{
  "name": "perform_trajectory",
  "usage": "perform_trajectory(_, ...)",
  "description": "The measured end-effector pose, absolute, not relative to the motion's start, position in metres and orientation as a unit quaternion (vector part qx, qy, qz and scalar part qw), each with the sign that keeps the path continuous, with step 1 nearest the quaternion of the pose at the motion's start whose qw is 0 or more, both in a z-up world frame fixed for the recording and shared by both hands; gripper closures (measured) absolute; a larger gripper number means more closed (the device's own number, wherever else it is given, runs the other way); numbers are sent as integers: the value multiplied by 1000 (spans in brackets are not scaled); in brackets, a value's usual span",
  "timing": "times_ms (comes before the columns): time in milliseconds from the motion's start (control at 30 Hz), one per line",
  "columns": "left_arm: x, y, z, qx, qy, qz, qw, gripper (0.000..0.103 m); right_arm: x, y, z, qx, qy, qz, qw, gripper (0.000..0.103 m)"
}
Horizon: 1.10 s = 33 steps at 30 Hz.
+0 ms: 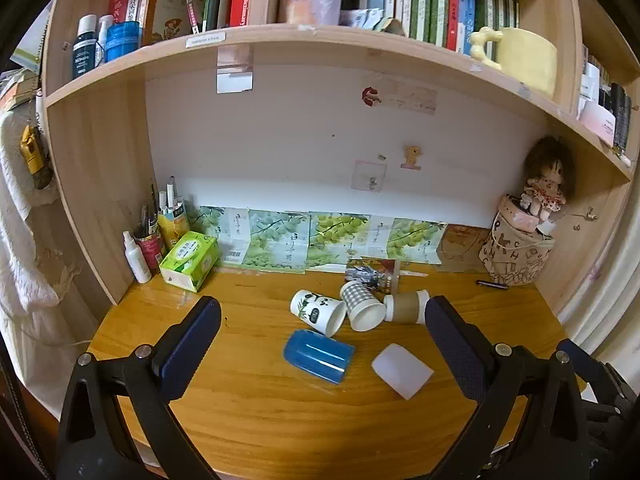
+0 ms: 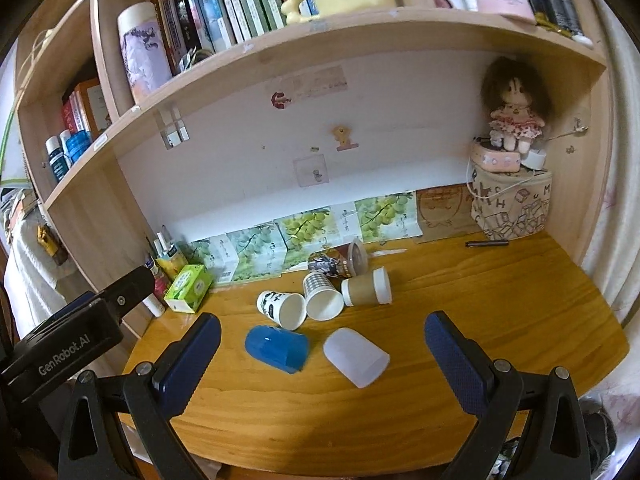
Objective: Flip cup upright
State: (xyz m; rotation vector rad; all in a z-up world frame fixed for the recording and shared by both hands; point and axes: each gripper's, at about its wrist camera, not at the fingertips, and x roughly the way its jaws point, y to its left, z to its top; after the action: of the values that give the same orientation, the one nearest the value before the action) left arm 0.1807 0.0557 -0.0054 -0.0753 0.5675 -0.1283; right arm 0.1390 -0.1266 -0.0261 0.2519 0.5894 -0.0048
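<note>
Several cups lie on their sides on the wooden desk (image 1: 260, 400). A blue cup (image 1: 319, 355) and a translucent white cup (image 1: 402, 370) lie nearest. Behind them lie a panda-print cup (image 1: 318, 312), a checked cup (image 1: 362, 306), a brown sleeved cup (image 1: 406, 307) and a dark printed cup (image 2: 338, 262). The right wrist view shows the blue cup (image 2: 277, 348), the white cup (image 2: 355, 356), the panda cup (image 2: 282, 309), the checked cup (image 2: 322, 296) and the brown cup (image 2: 366, 286). My left gripper (image 1: 322, 332) is open above the near desk, empty. My right gripper (image 2: 322, 346) is open and empty.
A green tissue box (image 1: 190, 261) and a pen holder (image 1: 173, 224) stand at the back left. A printed fabric bag (image 1: 516, 252) with a doll (image 1: 546, 188) stands at the back right. A black pen (image 1: 492, 285) lies near it. A shelf (image 1: 320, 46) hangs overhead.
</note>
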Motion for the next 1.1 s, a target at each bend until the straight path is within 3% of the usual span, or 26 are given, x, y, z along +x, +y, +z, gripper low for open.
perform_trajectory(300, 215, 70, -26, -41, 328, -105, 938, 1, 174, -113, -53, 179, 353, -19, 918, 1)
perform_trajectory(733, 246, 24, -78, 19, 451, -196, 870, 1, 179, -145, -100, 301, 452, -61, 838, 1)
perform_trajectory(1100, 264, -33, -92, 110, 471, -203, 852, 1, 200, -197, -136, 398, 485, -37, 778, 1)
